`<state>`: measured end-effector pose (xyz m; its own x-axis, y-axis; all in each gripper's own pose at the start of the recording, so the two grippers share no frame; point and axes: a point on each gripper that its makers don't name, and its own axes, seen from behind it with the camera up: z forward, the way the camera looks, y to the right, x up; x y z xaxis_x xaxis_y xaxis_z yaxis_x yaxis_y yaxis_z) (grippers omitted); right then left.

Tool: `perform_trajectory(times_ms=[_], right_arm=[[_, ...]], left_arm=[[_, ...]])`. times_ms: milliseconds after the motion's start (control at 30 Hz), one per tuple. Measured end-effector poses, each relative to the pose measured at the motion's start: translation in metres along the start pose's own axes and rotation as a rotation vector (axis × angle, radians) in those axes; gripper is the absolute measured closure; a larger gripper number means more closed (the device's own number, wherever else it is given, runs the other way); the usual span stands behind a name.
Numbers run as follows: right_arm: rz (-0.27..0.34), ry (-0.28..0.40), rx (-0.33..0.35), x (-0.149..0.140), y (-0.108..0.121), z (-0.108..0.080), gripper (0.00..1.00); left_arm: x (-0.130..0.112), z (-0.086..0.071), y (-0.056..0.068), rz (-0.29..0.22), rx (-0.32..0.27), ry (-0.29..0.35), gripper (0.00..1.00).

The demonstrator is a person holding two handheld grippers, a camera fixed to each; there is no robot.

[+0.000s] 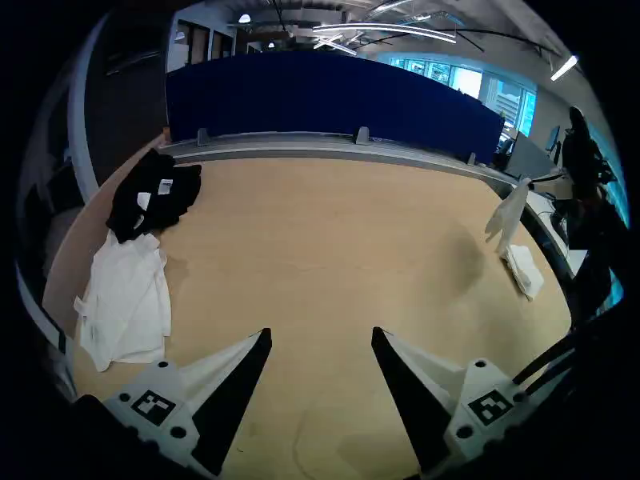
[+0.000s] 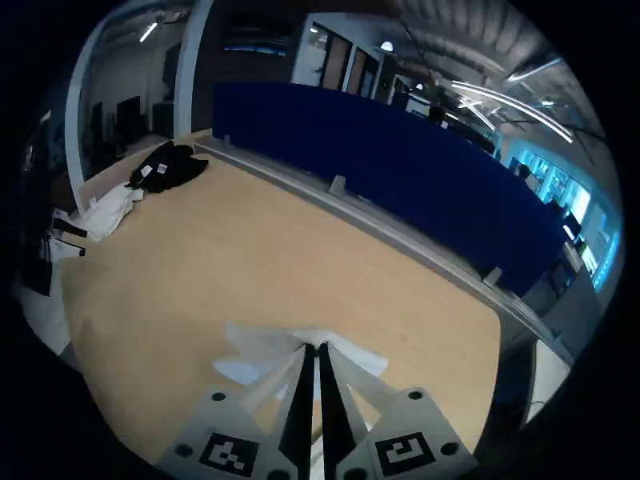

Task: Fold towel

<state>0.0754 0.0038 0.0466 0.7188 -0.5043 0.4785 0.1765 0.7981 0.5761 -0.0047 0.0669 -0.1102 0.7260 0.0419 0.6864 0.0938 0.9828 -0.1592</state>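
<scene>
Between right claw (image 2: 317,347) tips, white towel (image 2: 254,346) pinched; left claw (image 1: 320,331) wide above table (image 1: 336,240).

Towel (image 2: 256,342) half behind right tool (image 2: 317,350)

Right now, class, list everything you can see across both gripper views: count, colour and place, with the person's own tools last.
light wooden table: one, tan, beneath everything.
dark blue fabric partition: one, navy, along the table's far edge.
crumpled black garment: one, black, far left corner of the table.
flat white cloth: one, white, left edge of the table, just nearer than the black garment.
white towel: one, white, bunched around the right claw's tips at the right side of the table.
long ceiling light strips: several, white, overhead.
left claw: one, white with black inner faces, open above bare table.
right claw: one, same colours, shut on the white towel.
</scene>
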Motion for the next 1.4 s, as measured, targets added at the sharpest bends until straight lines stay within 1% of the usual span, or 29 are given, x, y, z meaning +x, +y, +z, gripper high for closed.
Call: perform_trajectory(times_ms=[500, 667, 967, 1167, 1400], right_arm=[[0.015, -0.042, -0.049, -0.030, 0.056, -0.009, 0.96], [0.028, -0.048, -0.059, -0.038, 0.068, -0.012, 0.96], [0.047, -0.068, -0.077, -0.060, 0.078, -0.023, 0.96], [0.079, -0.101, -0.101, -0.092, 0.086, -0.037, 0.96], [0.132, -0.152, -0.128, -0.141, 0.091, -0.055, 0.96]], left_arm=[[-0.001, 0.003, 0.009, 0.016, 0.009, -0.011, 0.07], [0.000, 0.003, 0.013, 0.018, 0.010, -0.012, 0.07], [0.000, 0.001, 0.020, 0.024, 0.006, -0.013, 0.07], [-0.002, -0.001, 0.025, 0.035, 0.003, -0.014, 0.07], [-0.003, -0.005, 0.028, 0.043, 0.001, -0.016, 0.07]])
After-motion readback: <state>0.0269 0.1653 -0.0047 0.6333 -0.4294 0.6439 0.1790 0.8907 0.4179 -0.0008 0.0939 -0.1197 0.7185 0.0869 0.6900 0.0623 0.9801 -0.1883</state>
